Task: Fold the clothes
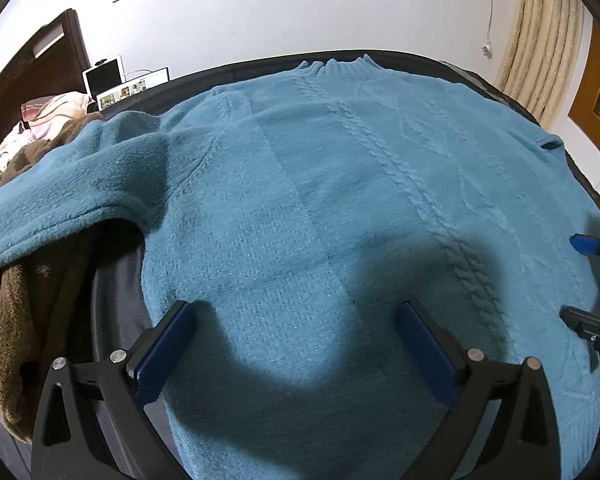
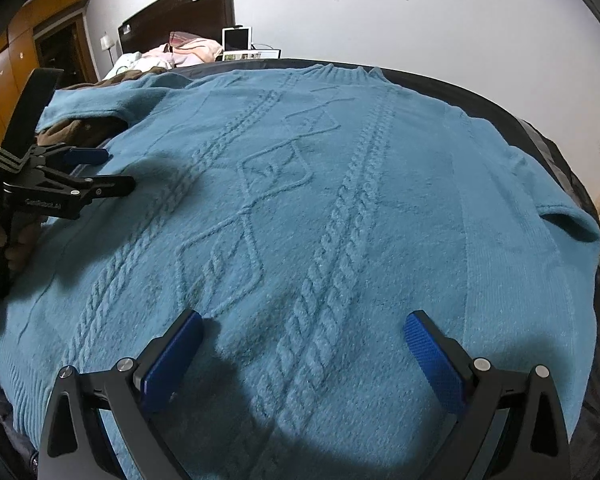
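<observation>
A blue cable-knit sweater [image 1: 340, 184] [image 2: 300, 200] lies flat, front up, on a dark surface, collar at the far side. Its left sleeve [image 1: 60, 192] hangs out over a brown blanket; its right sleeve [image 2: 560, 224] looks folded in at the right edge. My left gripper [image 1: 298, 316] hovers open above the sweater's lower left part, nothing between its blue pads [image 1: 168, 344]. My right gripper [image 2: 304, 328] stands open over the lower middle, also with nothing in it. Each gripper shows in the other's view: the right gripper [image 1: 580, 280] at the right edge, the left gripper [image 2: 116, 172] at the left, held by a hand.
A brown blanket [image 1: 16, 320] lies left of the dark surface [image 1: 116, 280]. Beyond it are a bed with pink bedding [image 2: 188, 50], a dark wooden headboard [image 2: 180, 12], and a tablet and a laptop [image 1: 112, 80]. A curtain [image 1: 540, 52] hangs at the right; wooden cabinets [image 2: 4, 64] stand at the left.
</observation>
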A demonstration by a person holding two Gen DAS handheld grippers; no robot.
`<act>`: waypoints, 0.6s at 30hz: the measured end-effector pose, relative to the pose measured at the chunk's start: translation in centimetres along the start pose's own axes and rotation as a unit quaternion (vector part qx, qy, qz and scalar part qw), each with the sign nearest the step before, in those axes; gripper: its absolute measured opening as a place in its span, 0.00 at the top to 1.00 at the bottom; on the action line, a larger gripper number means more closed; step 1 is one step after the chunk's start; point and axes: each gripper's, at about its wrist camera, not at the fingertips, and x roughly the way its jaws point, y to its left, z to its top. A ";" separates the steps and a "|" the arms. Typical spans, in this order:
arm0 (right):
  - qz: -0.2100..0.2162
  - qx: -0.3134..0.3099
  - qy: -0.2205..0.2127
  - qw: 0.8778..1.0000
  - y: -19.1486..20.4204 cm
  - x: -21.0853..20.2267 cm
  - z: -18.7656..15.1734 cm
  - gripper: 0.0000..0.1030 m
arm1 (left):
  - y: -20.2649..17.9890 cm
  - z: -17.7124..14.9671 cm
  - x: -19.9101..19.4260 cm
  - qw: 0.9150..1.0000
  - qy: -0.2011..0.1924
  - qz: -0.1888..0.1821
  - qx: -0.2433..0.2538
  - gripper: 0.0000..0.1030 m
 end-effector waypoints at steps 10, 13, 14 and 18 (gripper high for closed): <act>0.049 0.058 -0.030 0.997 -2.7 -1.6 -0.5 0.01 | 0.2 0.4 0.0 1.000 0.021 0.001 -0.006 0.00; 0.034 0.095 -0.056 0.993 -5.4 -3.2 -1.2 0.01 | -0.6 0.9 -0.8 1.000 0.022 -0.006 -0.011 0.00; 0.024 0.113 -0.066 0.991 -6.9 -4.0 -1.6 0.01 | -1.2 1.2 -1.4 1.000 0.018 -0.017 -0.010 0.00; -0.013 0.192 -0.084 0.978 -12.8 -6.1 -3.0 0.01 | -3.6 2.1 -3.1 0.999 0.003 -0.055 0.002 0.00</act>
